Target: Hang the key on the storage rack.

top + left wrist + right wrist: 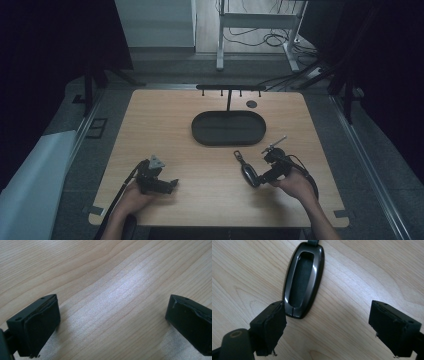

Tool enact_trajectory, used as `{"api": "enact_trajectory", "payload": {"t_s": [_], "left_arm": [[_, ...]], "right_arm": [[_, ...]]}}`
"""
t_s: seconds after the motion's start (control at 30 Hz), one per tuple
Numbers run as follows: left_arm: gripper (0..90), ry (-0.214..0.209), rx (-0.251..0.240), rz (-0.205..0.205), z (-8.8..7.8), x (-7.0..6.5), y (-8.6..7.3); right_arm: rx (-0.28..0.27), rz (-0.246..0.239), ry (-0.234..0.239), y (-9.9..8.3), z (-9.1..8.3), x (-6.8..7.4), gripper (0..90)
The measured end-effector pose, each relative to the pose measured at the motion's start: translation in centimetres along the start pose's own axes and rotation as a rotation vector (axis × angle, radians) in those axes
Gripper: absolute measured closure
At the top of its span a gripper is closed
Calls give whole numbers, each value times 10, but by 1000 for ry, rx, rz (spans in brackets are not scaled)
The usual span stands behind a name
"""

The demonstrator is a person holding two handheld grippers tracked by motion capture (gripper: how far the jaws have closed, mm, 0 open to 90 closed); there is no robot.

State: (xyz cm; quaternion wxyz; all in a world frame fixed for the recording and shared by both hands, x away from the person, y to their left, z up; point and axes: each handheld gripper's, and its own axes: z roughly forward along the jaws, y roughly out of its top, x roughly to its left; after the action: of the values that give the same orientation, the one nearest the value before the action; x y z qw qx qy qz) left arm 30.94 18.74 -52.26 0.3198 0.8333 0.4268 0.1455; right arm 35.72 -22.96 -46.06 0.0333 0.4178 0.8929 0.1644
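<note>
The key fob point(303, 280) lay flat on the wooden table point(200, 165), near and right of the dark oval tray point(229, 128). The right gripper point(329, 327) hovered wide open, empty — its left jaw at the fob's near end. Centring first would likely give a squarer grip. The left gripper point(112, 322) rested open, empty too.

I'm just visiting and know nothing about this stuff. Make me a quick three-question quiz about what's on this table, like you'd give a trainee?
1. True or false: the right gripper has its jaws closed on the key fob.
2. Which lies nearest the right gripper: A) the black oval tray, B) the key fob, C) the left gripper?
3. Fill in: the hook rack stands at the tray's ____ edge, seen from the person.

Key: 1. False; the jaws are open, the fob lies on the table. 2. B. 3. far.
</note>
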Motion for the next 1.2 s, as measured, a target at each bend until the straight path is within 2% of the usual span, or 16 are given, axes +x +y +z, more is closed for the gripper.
{"api": "enact_trajectory", "payload": {"t_s": [0.17, 0.27, 0.5, 0.83, 1.07, 1.2], "left_arm": [[0, 0, 0, 0, 0, 0, 0], [0, 0, 0, 0, 0, 0, 0], [0, 0, 0, 0, 0, 0, 0], [0, 0, 0, 0, 0, 0, 0], [0, 0, 0, 0, 0, 0, 0], [0, 0, 0, 0, 0, 0, 0]], "right_arm": [[72, -2, 14, 17, 6, 6, 189], [95, 7, 31, 26, 9, 11, 230], [168, 17, 34, 47, 20, 21, 296], [265, 1, -19, 62, 40, 29, 386], [303, -59, -66, 67, 46, 32, 440], [302, -117, -57, 67, 46, 34, 458]]}}
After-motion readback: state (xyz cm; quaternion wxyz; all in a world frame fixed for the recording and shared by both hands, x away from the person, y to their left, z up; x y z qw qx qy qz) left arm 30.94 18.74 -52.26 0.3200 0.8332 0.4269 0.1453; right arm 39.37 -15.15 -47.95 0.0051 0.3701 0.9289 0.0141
